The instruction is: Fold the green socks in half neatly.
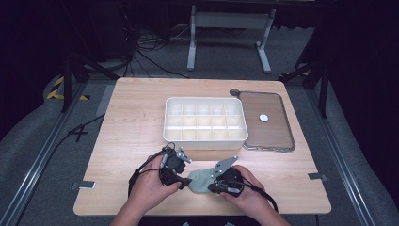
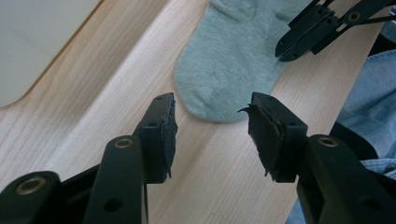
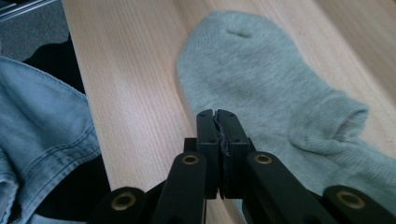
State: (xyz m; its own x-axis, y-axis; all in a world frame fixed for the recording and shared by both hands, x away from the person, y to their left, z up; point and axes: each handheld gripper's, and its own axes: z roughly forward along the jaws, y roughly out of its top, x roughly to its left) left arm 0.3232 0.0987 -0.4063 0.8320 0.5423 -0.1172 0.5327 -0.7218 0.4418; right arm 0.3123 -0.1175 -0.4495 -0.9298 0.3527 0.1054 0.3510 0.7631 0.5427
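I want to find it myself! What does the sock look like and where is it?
Look at the wooden table, at the near edge in front of the white divided box. The sock lies flat between the two hands. It is pale grey-green and soft, unlike the hard black tongs beside it.

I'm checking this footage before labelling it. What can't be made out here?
- High view: most of the grey sock is hidden by the hands and both tongs.
- Right gripper view: whether the shut right tongs pinch the sock; their tips cover its edge.
- High view: the small white object on the lid is too small to identify.
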